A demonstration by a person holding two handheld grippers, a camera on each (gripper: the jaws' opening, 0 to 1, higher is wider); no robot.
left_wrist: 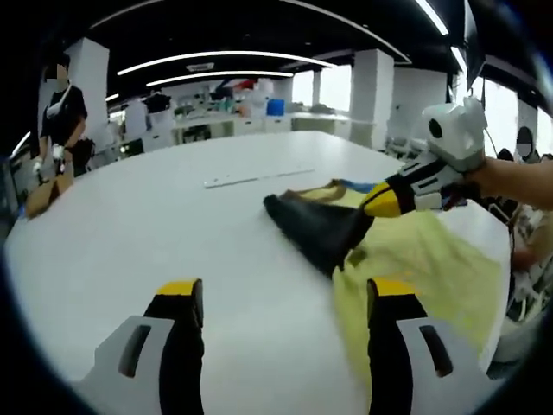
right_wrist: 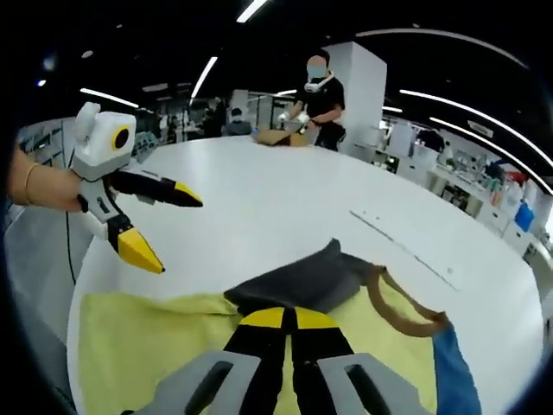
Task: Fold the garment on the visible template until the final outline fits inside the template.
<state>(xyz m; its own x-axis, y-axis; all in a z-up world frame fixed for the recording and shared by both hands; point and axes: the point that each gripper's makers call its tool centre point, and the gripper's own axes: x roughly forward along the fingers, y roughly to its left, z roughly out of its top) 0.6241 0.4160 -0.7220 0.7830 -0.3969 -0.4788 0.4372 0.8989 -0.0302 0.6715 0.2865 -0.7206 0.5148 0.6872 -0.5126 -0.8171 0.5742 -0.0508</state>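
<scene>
A yellow garment (left_wrist: 432,259) lies on the right part of the white table (left_wrist: 173,216). A dark flap (left_wrist: 315,226) of it is folded over toward the middle. My right gripper (left_wrist: 373,206) comes in from the right, shut on the flap's edge and lifting it a little. My left gripper (left_wrist: 285,294) hovers open over bare table just left of the garment, holding nothing. In the right gripper view my right gripper (right_wrist: 285,318) is shut on the dark flap (right_wrist: 302,281), with yellow cloth (right_wrist: 147,337) on both sides. The left gripper (right_wrist: 168,223) is open above the garment's far edge.
A pale strip (left_wrist: 257,177) lies on the table beyond the garment and shows as a thin line (right_wrist: 406,246). The garment has a brown neck trim (right_wrist: 406,311) and a blue part (right_wrist: 454,372). A person (right_wrist: 320,95) stands at the far side. The near table edge runs behind the left gripper.
</scene>
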